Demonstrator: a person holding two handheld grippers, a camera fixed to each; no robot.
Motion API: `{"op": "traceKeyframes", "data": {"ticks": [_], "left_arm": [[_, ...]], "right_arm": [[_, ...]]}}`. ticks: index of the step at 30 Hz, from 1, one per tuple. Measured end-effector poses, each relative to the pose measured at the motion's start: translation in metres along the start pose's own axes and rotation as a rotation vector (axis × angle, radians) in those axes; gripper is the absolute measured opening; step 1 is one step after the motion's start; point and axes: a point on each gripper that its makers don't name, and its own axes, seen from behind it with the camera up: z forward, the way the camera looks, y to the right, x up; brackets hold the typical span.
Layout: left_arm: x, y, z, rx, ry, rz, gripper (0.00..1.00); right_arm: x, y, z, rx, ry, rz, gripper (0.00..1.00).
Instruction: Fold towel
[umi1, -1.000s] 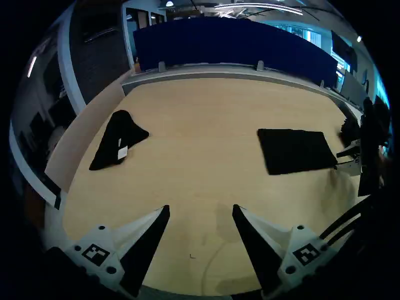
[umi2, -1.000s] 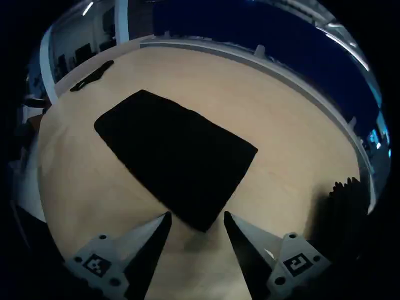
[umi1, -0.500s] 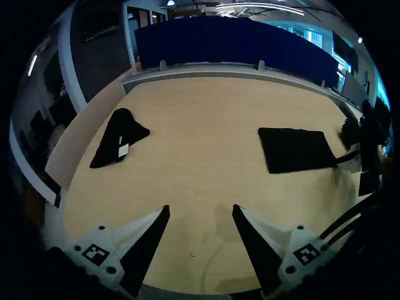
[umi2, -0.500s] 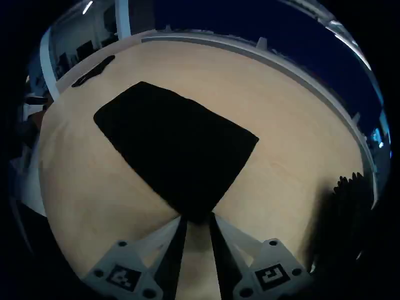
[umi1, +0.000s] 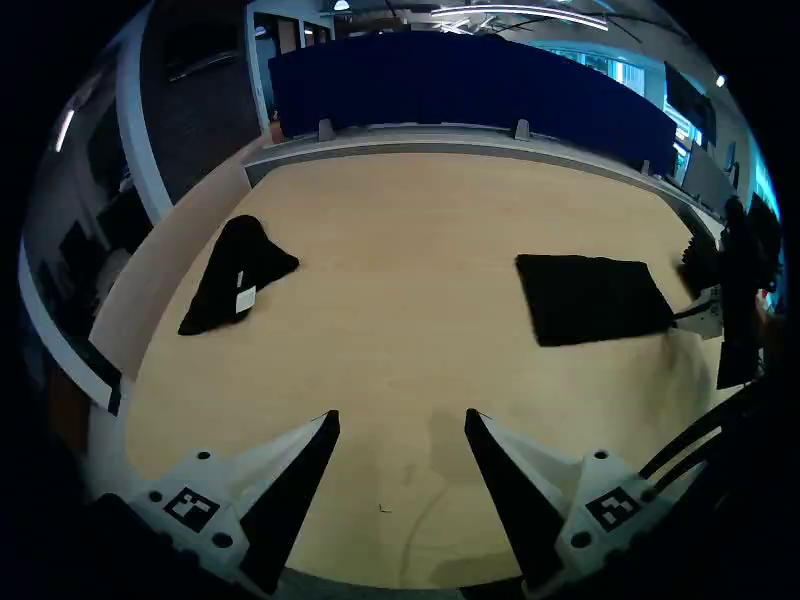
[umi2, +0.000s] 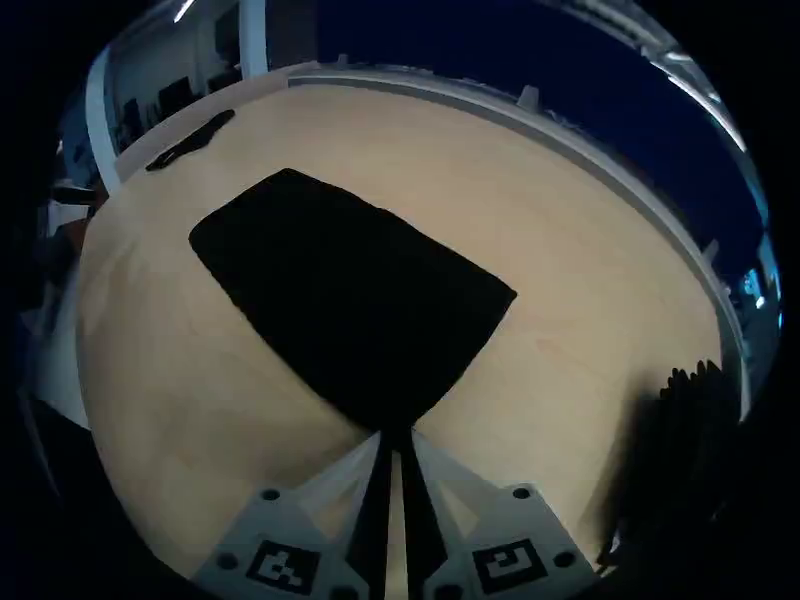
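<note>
On table (umi1: 420, 220): towel (umi1: 590, 298) right, cloth (umi1: 235, 275) left (well apart).

Setting: open-plan office or lab space. Wide light-wood bench (umi1: 420, 300) with a dark blue divider screen (umi1: 460, 85) standing along its far edge on 2 grey brackets (umi1: 323, 132). Long strip lights (umi1: 520, 15) overhead; bright windows (umi1: 610, 70) beyond the screen. More work surfaces at left, dim.

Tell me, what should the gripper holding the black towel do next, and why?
Probably raise the right gripper slightly and carry the corner toward the far edge of the black towel. Its jaws look shut on the near corner, the towel lies flat on the table, and the left gripper hangs open over bare wood, apart from it.
</note>
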Motion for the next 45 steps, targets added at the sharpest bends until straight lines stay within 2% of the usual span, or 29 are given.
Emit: {"op": "traceKeyframes", "data": {"ticks": [9, 15, 24, 30, 36, 42, 45], "left_arm": [[0.002, 0.000, -0.004, -0.003, 0.005, -0.008, 0.93], [0.004, -0.003, -0.007, -0.001, 0.015, -0.012, 0.93], [0.012, -0.003, -0.013, -0.010, 0.032, -0.009, 0.93], [0.013, -0.005, -0.019, -0.012, 0.043, -0.002, 0.93], [0.013, -0.009, -0.025, -0.014, 0.052, -0.014, 0.93], [0.013, -0.016, -0.032, -0.005, 0.062, -0.030, 0.93], [0.013, -0.019, -0.035, -0.001, 0.067, -0.040, 0.93]], "right_arm": [[0.027, -0.002, -0.013, -0.005, 0.025, -0.045, 0.06], [0.061, -0.008, -0.023, -0.011, 0.058, -0.117, 0.06], [0.120, -0.030, -0.029, 0.003, 0.113, -0.226, 0.06], [0.155, -0.052, -0.030, 0.021, 0.156, -0.285, 0.06], [0.179, -0.076, -0.026, 0.053, 0.180, -0.330, 0.06], [0.192, -0.119, -0.008, 0.113, 0.185, -0.377, 0.06], [0.193, -0.146, 0.009, 0.150, 0.176, -0.400, 0.06]]}}
